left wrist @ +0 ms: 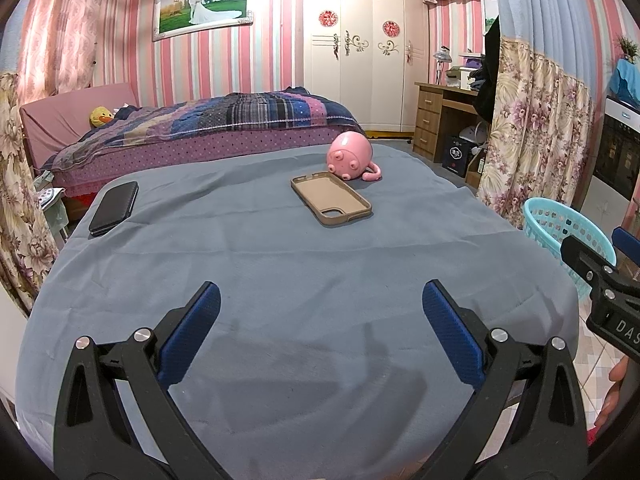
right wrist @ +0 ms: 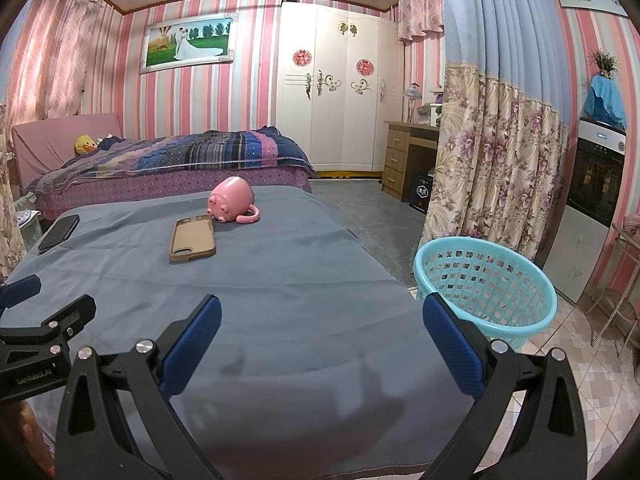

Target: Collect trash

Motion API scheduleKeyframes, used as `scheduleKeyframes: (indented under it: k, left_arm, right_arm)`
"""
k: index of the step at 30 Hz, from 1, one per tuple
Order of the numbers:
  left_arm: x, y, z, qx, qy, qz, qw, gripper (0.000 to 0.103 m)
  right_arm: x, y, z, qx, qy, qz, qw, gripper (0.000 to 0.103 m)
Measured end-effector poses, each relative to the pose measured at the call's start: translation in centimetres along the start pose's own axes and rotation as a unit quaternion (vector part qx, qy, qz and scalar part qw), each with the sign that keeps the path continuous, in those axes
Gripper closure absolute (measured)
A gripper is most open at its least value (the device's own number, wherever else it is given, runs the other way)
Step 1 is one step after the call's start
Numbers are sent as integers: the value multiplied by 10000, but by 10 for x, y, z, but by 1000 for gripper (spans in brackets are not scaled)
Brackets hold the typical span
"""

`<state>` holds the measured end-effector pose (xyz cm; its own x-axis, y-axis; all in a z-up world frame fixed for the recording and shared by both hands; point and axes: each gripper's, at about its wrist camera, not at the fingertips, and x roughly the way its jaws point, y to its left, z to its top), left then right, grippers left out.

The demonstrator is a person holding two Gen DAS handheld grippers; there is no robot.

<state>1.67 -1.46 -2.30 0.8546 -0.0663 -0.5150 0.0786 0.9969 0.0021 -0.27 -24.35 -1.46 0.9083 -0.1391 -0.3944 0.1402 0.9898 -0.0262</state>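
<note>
A turquoise mesh basket stands on the floor at the table's right side; its rim also shows in the left wrist view. No loose trash shows on the grey cloth. My left gripper is open and empty above the near part of the cloth. My right gripper is open and empty above the cloth's near right part, its right finger in front of the basket. Each gripper shows at the edge of the other's view.
A tan phone case, a pink tipped mug and a black phone lie on the grey-covered table. A bed is behind, a desk and flowered curtain at right.
</note>
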Motion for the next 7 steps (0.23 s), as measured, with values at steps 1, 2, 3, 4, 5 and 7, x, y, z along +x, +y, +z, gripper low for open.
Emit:
scheduleKeyframes:
  k: [1,2,3,4,5,7]
  left_arm:
    - [0,0,1,-2,-3,-2,10000,5]
    - [0,0,0,-5,3,-6,10000,5]
    - [0,0,0,-3,4,-1,10000,5]
    - [0,0,0,-3,3,2,10000,5]
    - [0,0,0,-1,2,0,10000,5]
    - [0,0,0,-2,0,-4,10000,5]
  right_arm:
    - [0,0,0,0,0,0,10000,5]
    - [0,0,0,-1,-8,0,10000,5]
    - [0,0,0,-2,-9,1,10000,5]
    - [0,1,1,-3,-16,2,10000,5]
    - [0,0,1,-5,-18,4,10000,5]
    - [-1,1,1,-4,-16,6,10000,5]
